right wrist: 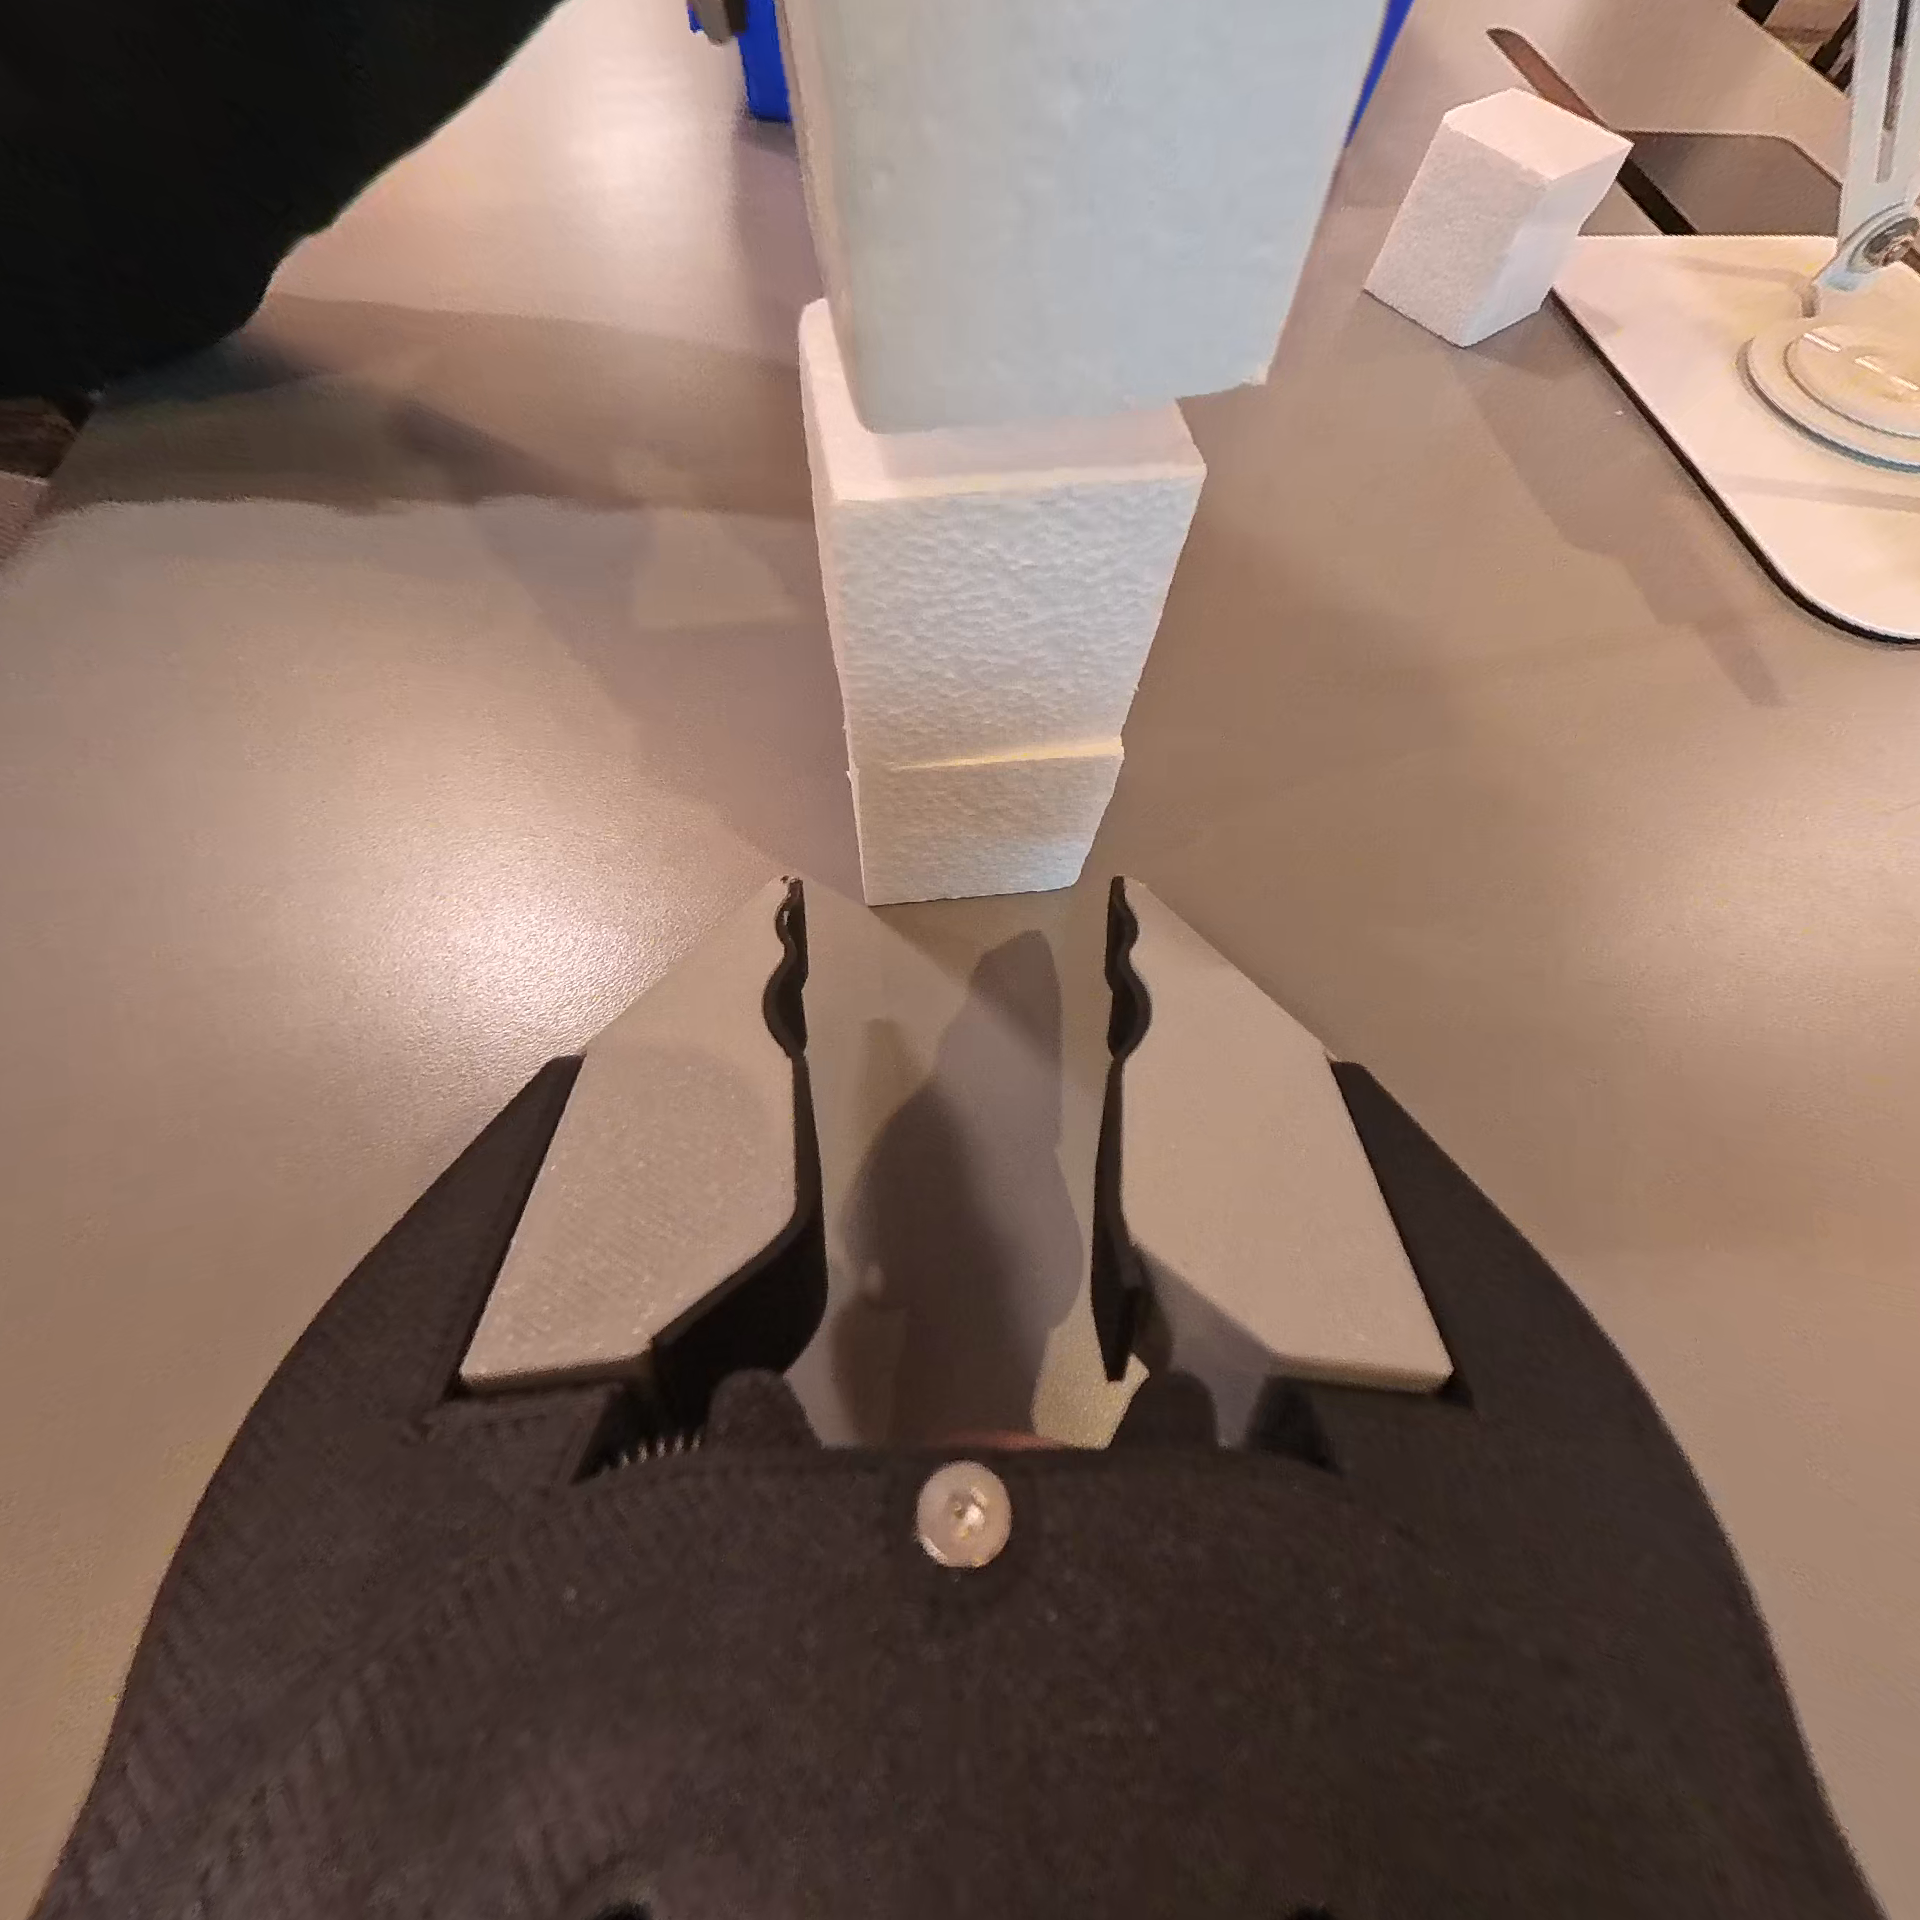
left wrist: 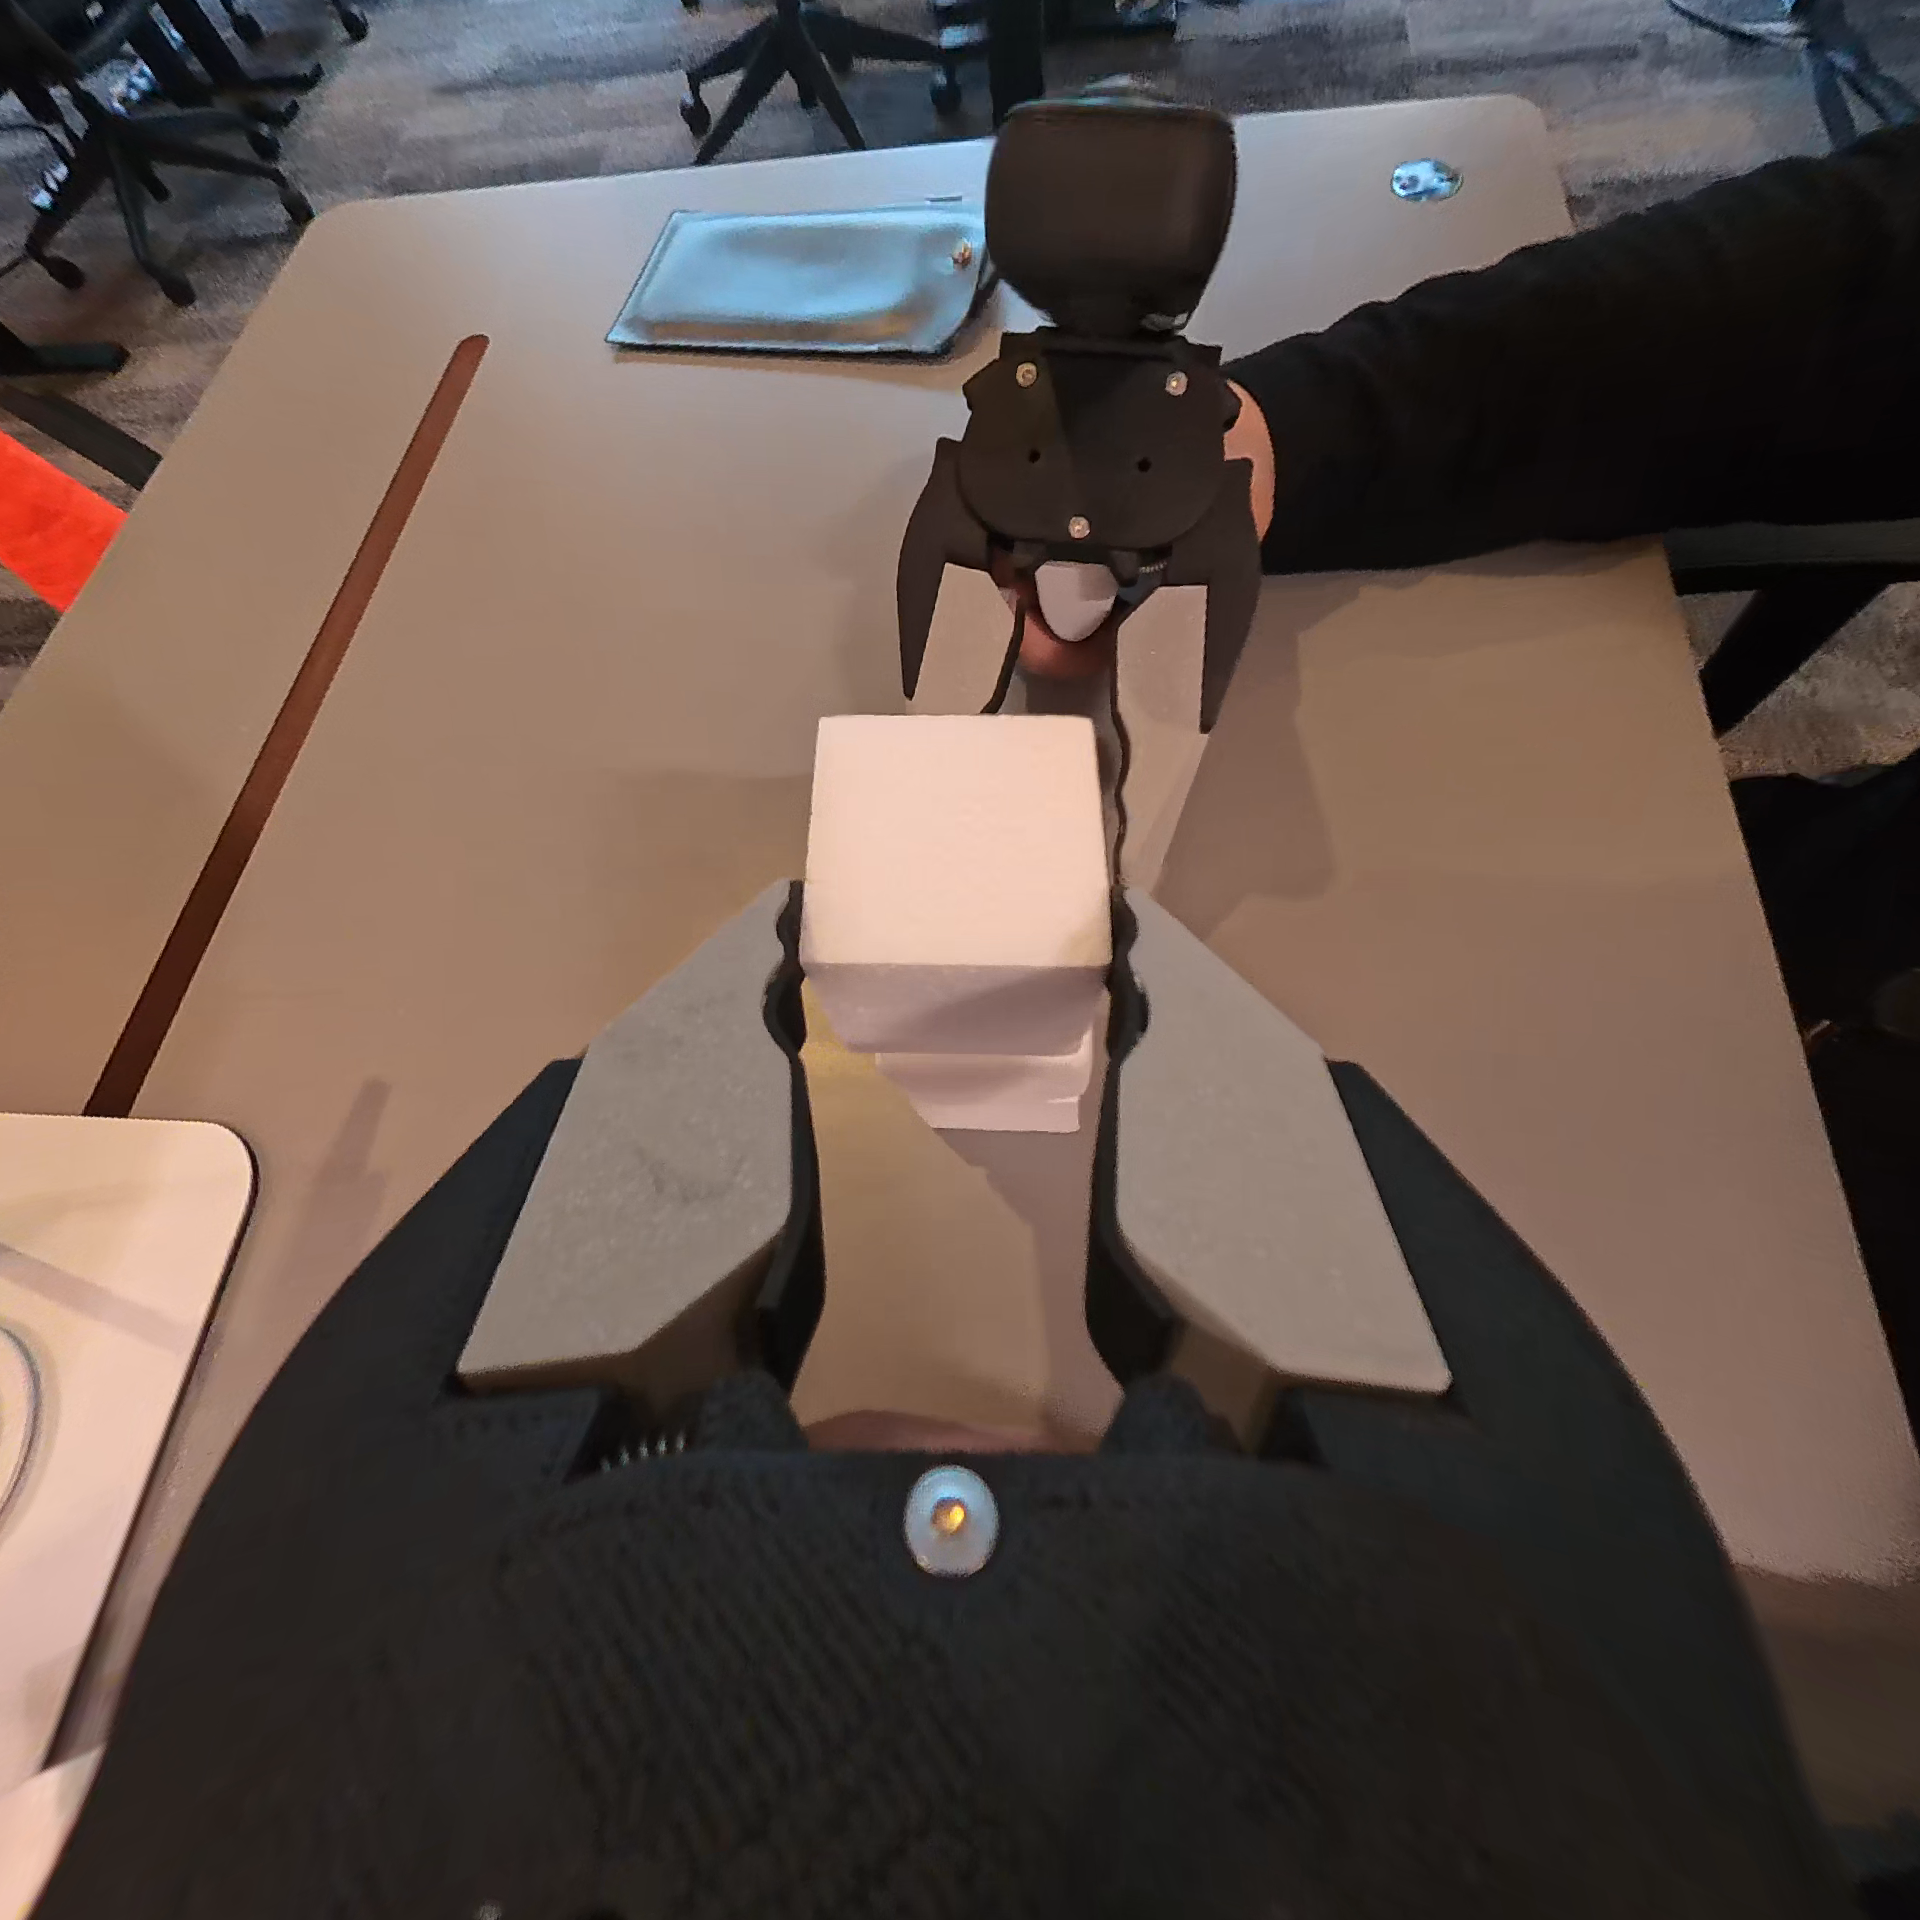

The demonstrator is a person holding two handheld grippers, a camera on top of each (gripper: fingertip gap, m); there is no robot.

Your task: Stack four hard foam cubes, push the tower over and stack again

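the cubes are white bead foam, so i judge them very light, stiff, a little grainy and easy to dent at corners; the flat side faces, taken squarely at mid-height, look like the best hold, with only gentle squeeze.

the left tool has its grey fingers set either side of the top cube, at or very near its side faces (whether they press or merely touch i cannot tell). that cube sits on the tower, which stands on the grey surface with its layers slightly offset and twisted against each other.

the right tool is parted and empty, low on the surface, just short of the tower's bottom block. a spare cube lies well apart, beside a white stand base.

the tower's top is cut off in the right wrist view, and the left wrist view foreshortens the layers, so the exact count is hard to fix: three seem certain. a dark pouch lies farther off.
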